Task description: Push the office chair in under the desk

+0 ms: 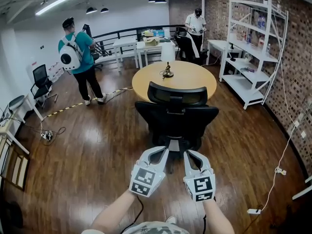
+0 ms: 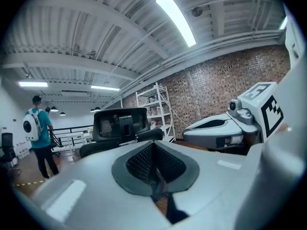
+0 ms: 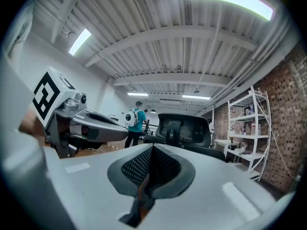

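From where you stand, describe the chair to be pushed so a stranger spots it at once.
Find the round tan wooden table. The black mesh office chair stands on its near side, back turned to us. Unlike the black chair by the left wall, it stands mid-floor.

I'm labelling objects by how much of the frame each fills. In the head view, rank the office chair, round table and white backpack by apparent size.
1. Office chair, largest, though it is also nearest the camera.
2. Round table, partly hidden behind the chair.
3. White backpack, clearly smallest.
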Available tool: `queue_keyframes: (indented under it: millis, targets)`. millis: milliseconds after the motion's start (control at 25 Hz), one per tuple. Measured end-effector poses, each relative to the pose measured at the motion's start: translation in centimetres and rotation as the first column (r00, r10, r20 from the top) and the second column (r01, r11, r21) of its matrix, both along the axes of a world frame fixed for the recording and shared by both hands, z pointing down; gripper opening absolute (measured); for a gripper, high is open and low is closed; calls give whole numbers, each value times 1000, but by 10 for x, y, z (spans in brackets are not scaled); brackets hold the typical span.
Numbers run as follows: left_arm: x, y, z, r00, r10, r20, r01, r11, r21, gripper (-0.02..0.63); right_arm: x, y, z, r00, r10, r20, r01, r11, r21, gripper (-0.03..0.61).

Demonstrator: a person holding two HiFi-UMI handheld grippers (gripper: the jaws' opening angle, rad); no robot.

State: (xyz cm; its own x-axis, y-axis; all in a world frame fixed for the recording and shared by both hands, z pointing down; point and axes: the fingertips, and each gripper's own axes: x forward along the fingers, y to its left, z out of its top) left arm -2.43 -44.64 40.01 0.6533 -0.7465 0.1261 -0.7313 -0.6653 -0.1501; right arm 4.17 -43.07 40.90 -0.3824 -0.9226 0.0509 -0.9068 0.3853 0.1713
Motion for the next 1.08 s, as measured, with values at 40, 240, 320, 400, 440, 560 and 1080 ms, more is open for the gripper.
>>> queue_keyframes:
  millis: [40, 240, 320, 400, 440, 560, 1080]
  targets:
    - [-5, 7, 1, 1000, 2, -20, -2, 1000, -11, 17, -6, 5, 2, 1000, 1, 22, -1, 1000, -10, 0]
    - [-28, 37, 4, 996, 15, -90, -19, 999, -43, 17, -28, 30, 4, 997, 26, 72, -24, 999, -22, 0]
    - [-38, 44, 7, 995, 11, -103, -16, 999, -49, 17, -37, 40, 5, 997, 36, 66, -34, 999, -24, 0]
    - [-47, 48, 11, 994, 8, -113, -14, 998, -57, 17, -44, 49, 7, 997, 47, 61, -45, 999, -28, 0]
    - [-50, 52, 12, 993, 12, -121, -20, 998, -64, 17, -46, 54, 8, 997, 53, 62, -51, 998, -31, 0]
    - [-53, 66, 16, 989, 33, -144, -45, 995, -84, 17, -52, 68, 12, 995, 65, 76, -61, 997, -43, 0]
    - [-75, 97, 24, 984, 65, -168, -81, 993, -90, 17, -66, 108, 23, 993, 96, 70, -94, 995, -36, 0]
